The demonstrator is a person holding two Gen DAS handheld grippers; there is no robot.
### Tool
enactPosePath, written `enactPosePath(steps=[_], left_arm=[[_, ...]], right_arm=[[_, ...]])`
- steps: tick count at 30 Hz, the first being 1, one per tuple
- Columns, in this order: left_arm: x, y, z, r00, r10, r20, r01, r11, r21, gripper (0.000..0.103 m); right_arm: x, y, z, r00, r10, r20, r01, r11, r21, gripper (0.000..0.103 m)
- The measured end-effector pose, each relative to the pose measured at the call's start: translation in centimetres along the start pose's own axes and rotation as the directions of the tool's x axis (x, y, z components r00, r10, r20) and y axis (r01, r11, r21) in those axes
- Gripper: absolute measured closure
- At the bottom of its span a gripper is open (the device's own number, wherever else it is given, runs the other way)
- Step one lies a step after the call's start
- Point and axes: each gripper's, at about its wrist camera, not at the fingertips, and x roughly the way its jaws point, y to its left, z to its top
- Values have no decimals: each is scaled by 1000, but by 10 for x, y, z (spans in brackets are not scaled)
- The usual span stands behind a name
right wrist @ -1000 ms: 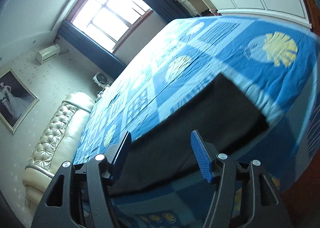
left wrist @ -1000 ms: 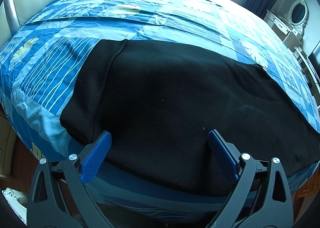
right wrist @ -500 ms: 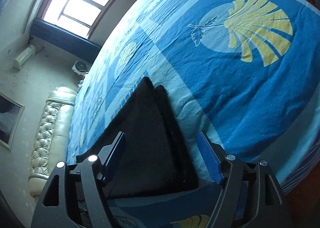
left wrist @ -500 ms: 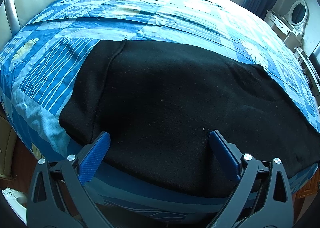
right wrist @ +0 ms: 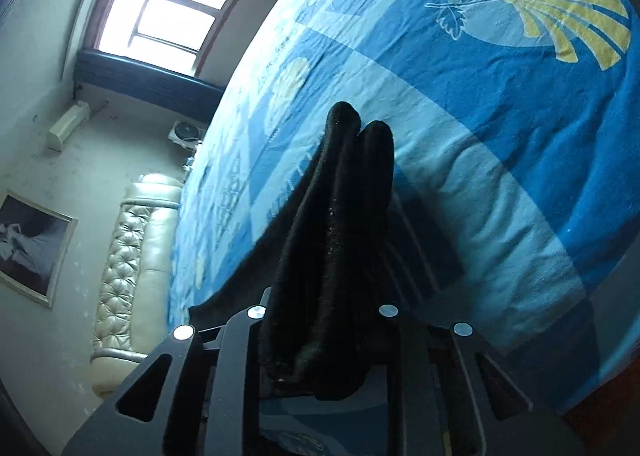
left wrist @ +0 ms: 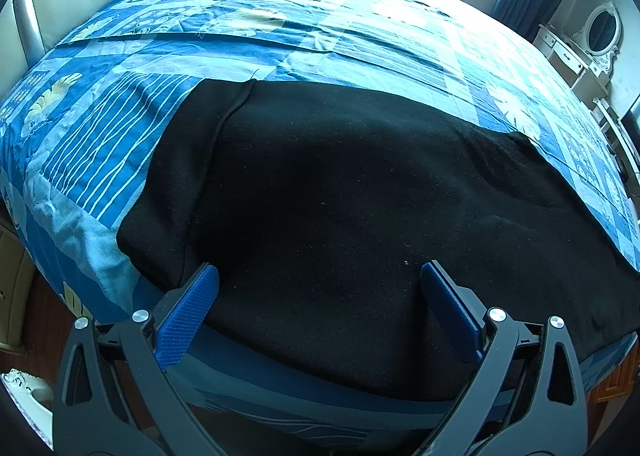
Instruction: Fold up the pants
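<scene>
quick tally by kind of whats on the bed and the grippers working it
black pants: 1
blue patterned bedspread: 1
grippers: 2, left gripper open, right gripper shut on the pants
total: 4

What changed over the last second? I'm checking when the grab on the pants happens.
The right gripper came down onto the end of the black pants; its jaws have just been closing and now pinch the bunched fabric, which rises off the blue bedspread. The left gripper stayed open over the other end, and the pants there lie flat as before.
</scene>
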Motion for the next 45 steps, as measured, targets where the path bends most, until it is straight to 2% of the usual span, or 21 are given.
enactPosePath(steps=[4, 9, 15, 19, 23, 26, 31, 34, 39, 45], left_arm=[[-2, 0, 0, 1000, -5, -1, 5, 1000, 20, 2], [-9, 3, -1, 1000, -26, -2, 26, 1000, 11, 2], [-30, 9, -4, 999, -43, 24, 43, 999, -3, 2], [-46, 14, -6, 998, -23, 64, 22, 1000, 9, 2], [-56, 17, -9, 997, -10, 82, 8, 999, 34, 2], [-62, 19, -12, 995, -3, 98, -3, 998, 55, 2], [-65, 18, -14, 995, -12, 101, 7, 999, 48, 2], [-66, 12, -16, 994, -25, 102, 19, 998, 63, 2], [-65, -1, -21, 995, -19, 101, 8, 994, 112, 2], [-65, -6, -22, 995, -34, 97, 22, 992, 122, 2]], right_arm=[[-13, 34, -7, 987, 159, 35, -159, 987, -2, 83], [-15, 101, -22, 966, 256, 19, -254, 963, -87, 83], [11, 180, -48, 960, 274, -56, -279, 940, -195, 83], [49, 225, -72, 959, 260, -109, -280, 928, -245, 83], [94, 256, -102, 967, 196, -162, -239, 920, -310, 83], [130, 274, -128, 980, 82, -184, -148, 914, -379, 83], [178, 286, -170, 978, -68, -198, -34, 882, -471, 83], [200, 287, -193, 969, -162, -186, 40, 848, -529, 83], [229, 287, -224, 941, -312, -131, 161, 754, -637, 83], [247, 282, -242, 921, -369, -128, 203, 732, -650, 83]])
